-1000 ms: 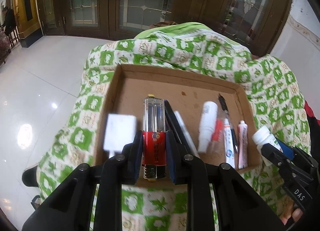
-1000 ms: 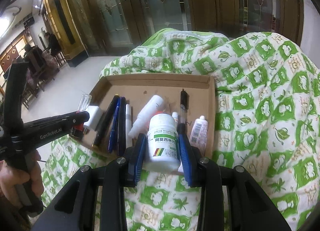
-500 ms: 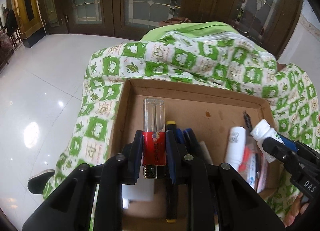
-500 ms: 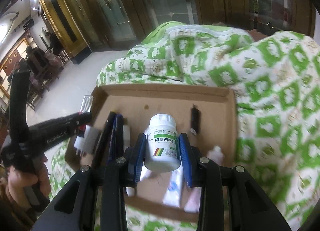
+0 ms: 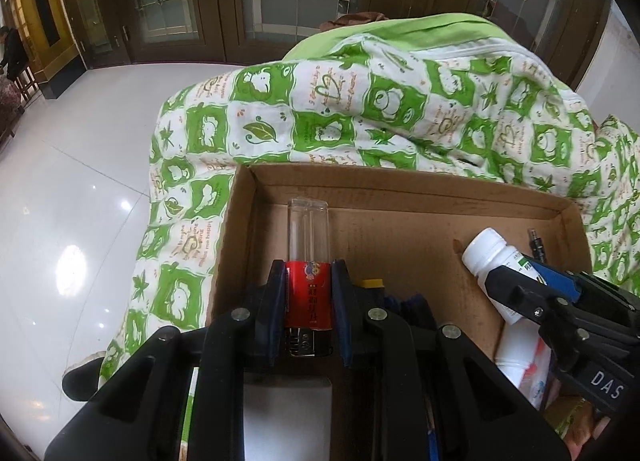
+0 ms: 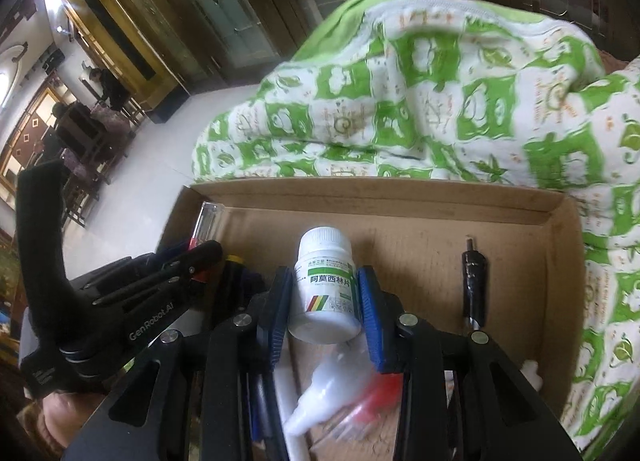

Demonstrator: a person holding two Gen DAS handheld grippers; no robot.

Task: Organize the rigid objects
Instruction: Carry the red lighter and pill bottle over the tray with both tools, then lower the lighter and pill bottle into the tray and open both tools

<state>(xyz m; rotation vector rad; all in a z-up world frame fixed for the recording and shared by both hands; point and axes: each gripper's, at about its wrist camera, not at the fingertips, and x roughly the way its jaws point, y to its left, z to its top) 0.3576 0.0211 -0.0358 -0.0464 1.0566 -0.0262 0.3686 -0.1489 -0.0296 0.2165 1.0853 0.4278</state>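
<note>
lighter (image 5: 308, 273): red label, clear end, over tray | pill bottle (image 6: 325, 284): white, upright

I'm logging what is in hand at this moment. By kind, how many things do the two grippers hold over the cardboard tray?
Lighter, in the left gripper: 1
White pill bottle, in the right gripper: 1
Total: 2
</note>
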